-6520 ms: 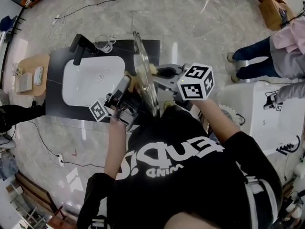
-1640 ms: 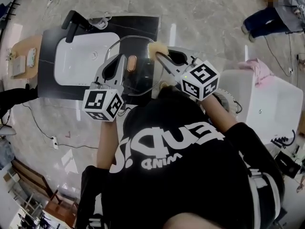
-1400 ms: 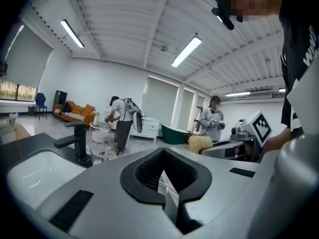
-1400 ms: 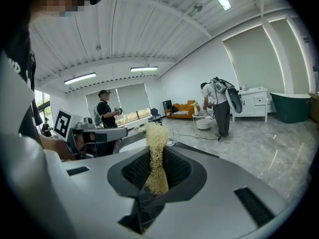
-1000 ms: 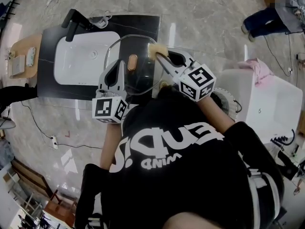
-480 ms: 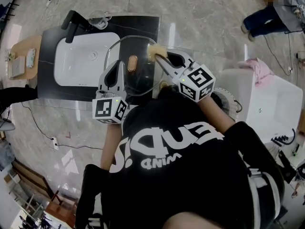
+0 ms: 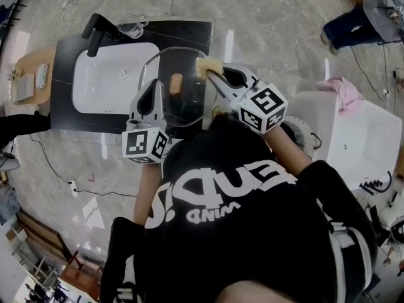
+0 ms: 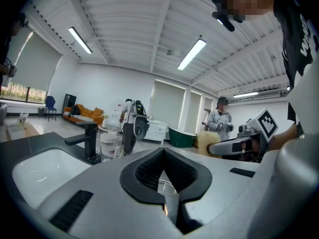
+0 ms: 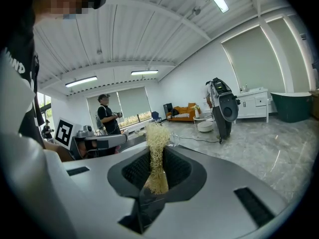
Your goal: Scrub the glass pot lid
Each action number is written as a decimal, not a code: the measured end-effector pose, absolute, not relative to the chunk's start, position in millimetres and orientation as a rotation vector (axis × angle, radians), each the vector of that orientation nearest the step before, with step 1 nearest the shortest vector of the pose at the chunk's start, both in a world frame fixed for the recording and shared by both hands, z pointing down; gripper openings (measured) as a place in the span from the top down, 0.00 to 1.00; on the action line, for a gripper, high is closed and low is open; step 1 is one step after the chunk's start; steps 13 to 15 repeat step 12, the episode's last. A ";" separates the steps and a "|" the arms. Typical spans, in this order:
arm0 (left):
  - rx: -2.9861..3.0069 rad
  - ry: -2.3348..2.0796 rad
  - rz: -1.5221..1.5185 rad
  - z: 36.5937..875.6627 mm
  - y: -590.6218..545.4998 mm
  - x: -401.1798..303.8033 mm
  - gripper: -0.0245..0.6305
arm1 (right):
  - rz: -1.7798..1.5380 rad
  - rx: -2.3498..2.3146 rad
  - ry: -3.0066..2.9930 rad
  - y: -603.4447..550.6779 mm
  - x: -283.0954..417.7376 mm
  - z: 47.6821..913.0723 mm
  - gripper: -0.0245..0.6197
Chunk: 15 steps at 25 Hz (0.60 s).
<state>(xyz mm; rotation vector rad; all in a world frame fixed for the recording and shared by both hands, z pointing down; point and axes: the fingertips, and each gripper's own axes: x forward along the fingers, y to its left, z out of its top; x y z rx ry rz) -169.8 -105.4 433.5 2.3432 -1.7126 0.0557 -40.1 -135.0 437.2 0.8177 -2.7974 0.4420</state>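
A round glass pot lid (image 7: 184, 109) with a brown knob (image 7: 175, 84) is held roughly flat above the black counter. My left gripper (image 7: 154, 88) is shut on the lid's near left rim. In the left gripper view its jaws (image 8: 163, 156) meet over the thin glass edge (image 8: 167, 187). My right gripper (image 7: 212, 76) is shut on a yellow fibrous scrubber (image 7: 206, 65), which rests against the lid's far right rim. The right gripper view shows the scrubber (image 9: 156, 148) standing up between the jaws (image 9: 157, 159), with the left gripper (image 9: 102, 142) beyond it.
A white sink basin (image 7: 104, 74) is set in the black counter (image 7: 63, 109), with a black faucet (image 7: 98, 27) and a glass jug (image 7: 130, 24) behind. A white unit (image 7: 353, 137) with a pink cloth (image 7: 344, 87) stands at right. A person (image 7: 353, 24) stands at the far right.
Several seconds ago the lid stood on edge between the grippers; it now lies roughly flat. Over the last second both grippers and the scrubber have barely shifted.
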 end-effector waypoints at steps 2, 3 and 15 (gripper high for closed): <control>2.341 -1.717 0.056 433.0 -105.1 -169.8 0.94 | 0.438 0.813 -2.799 -134.3 -39.8 436.6 0.88; 2.340 -1.720 0.058 432.9 -104.9 -169.8 0.94 | 0.439 0.812 -2.799 -134.0 -39.5 436.5 0.88; 2.315 -1.742 0.062 436.1 -100.2 -170.0 0.94 | 0.450 0.804 -2.794 -130.6 -34.4 439.1 0.88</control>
